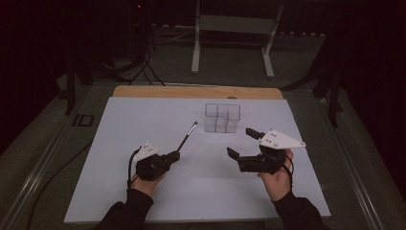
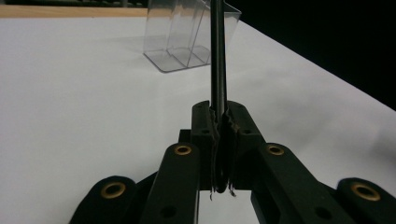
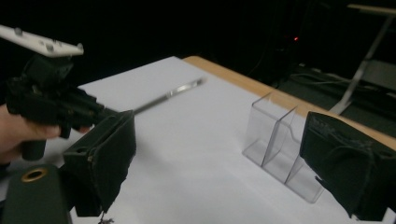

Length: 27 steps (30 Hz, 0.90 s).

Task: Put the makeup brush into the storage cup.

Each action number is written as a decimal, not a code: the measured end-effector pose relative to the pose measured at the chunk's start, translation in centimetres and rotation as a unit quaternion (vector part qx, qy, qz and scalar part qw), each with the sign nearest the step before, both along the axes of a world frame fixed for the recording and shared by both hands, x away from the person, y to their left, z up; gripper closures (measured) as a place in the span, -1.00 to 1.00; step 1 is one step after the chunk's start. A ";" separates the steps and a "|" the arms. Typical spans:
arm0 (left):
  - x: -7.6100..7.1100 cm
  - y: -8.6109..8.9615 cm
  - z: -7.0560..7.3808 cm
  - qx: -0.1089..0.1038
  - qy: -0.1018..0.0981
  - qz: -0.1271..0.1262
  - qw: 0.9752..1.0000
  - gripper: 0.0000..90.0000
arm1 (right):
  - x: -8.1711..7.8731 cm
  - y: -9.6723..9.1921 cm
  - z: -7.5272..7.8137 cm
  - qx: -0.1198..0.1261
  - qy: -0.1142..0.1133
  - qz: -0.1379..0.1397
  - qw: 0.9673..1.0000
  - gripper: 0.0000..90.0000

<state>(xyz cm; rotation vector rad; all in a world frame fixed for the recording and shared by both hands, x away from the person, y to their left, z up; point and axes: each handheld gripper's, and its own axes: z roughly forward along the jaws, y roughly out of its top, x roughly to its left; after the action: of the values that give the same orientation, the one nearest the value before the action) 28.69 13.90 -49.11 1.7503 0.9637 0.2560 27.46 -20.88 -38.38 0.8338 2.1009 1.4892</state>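
Left gripper: jaws clamped together on the lower end of a thin black rod with a pale tip; in the left gripper view the rod rises straight up from between the pads.
Rod: slants away from the left gripper toward one o'clock in the high view, its tip short of the organiser; whether the tip rests on the sheet or hangs just above it I cannot tell.
Right gripper: jaws wide apart, nothing between them, pointing toward ten o'clock.
Clear plastic compartment organiser: stands upright on the sheet at twelve o'clock from the right gripper, near it but apart.
White sheet: covers the wooden table beneath both grippers.
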 end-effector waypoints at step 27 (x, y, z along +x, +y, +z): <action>-0.2 -0.2 0.1 0.000 -0.008 -0.004 1.000 0.89 | 2.6 5.3 2.5 0.059 0.112 -0.068 0.990 -0.79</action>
<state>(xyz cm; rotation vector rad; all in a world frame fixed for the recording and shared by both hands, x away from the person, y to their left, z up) 28.49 13.69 -48.97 1.7499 0.9441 0.2651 30.04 -15.53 -35.90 1.2137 2.0780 1.5186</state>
